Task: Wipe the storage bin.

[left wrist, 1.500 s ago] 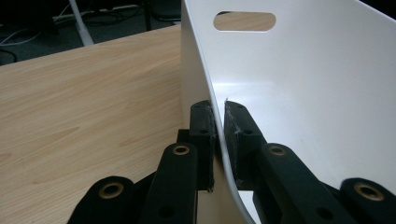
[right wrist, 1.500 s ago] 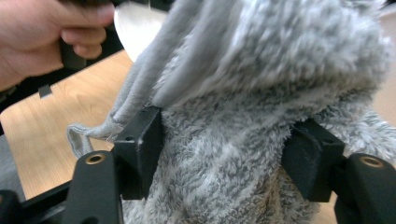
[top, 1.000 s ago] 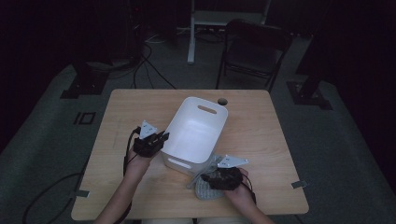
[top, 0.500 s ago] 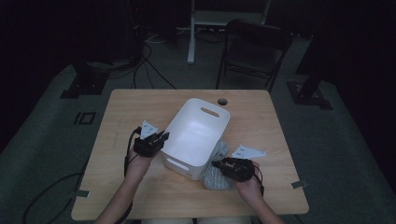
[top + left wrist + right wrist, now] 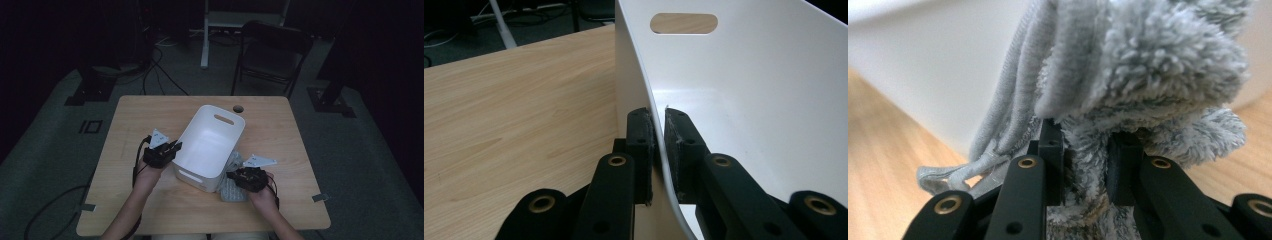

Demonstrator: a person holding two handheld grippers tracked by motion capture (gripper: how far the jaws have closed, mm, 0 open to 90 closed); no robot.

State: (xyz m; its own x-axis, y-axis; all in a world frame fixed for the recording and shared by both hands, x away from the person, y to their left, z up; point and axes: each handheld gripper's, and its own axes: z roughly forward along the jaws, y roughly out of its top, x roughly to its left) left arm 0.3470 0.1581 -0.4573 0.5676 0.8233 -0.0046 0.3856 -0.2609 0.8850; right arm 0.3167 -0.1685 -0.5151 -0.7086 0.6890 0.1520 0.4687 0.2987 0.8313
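Two grippers work around one white plastic bin (image 5: 212, 145), which stands near the middle of the wooden table (image 5: 130, 125). The left gripper (image 5: 172, 148) sits at the bin's left wall, its jaws pressed together on that thin wall, one pad inside and one outside, as the left gripper view shows (image 5: 658, 150). That pinch looks meant to steady the bin so it does not slide or tip while something is loaded into it.

The right gripper (image 5: 235, 176) is just beside the bin's near right corner, and its jaws have just been closing on a grey fluffy cloth (image 5: 231, 187); in the right gripper view the pads are sunk into the pile (image 5: 1088, 165), so the cloth is pinched, bunched between them. Part of the cloth lies on the table against the bin's foot.

The bin is smooth, glossy and rigid, with rounded corners and an oval handle slot (image 5: 683, 23) in its end wall. The cloth is soft and shaggy on one face, with a ribbed hem (image 5: 1013, 115) hanging limp at the side.
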